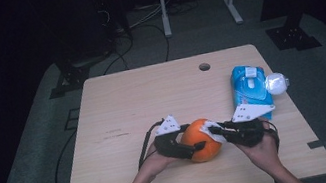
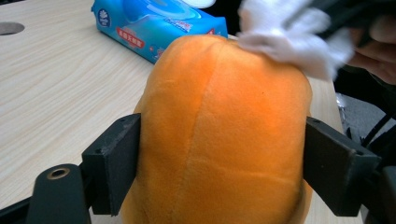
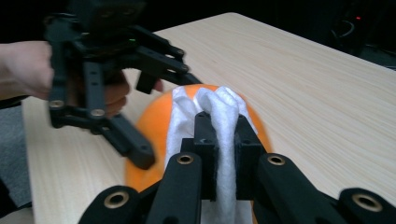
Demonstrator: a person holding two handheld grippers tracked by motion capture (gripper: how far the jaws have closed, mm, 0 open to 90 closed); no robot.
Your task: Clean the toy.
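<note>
Left gripper view: your left gripper (image 2: 219, 172) clamps orange plush pumpkin (image 2: 224, 135) across its flanks, jaws wide. Pumpkin sits near table edge, centre (image 1: 201, 140). Right gripper (image 3: 223, 140) pinches white wipe (image 3: 224, 121) narrow, resting on pumpkin top. Plush likely soft, light, compressible; hold by flanks, press gently.
</note>
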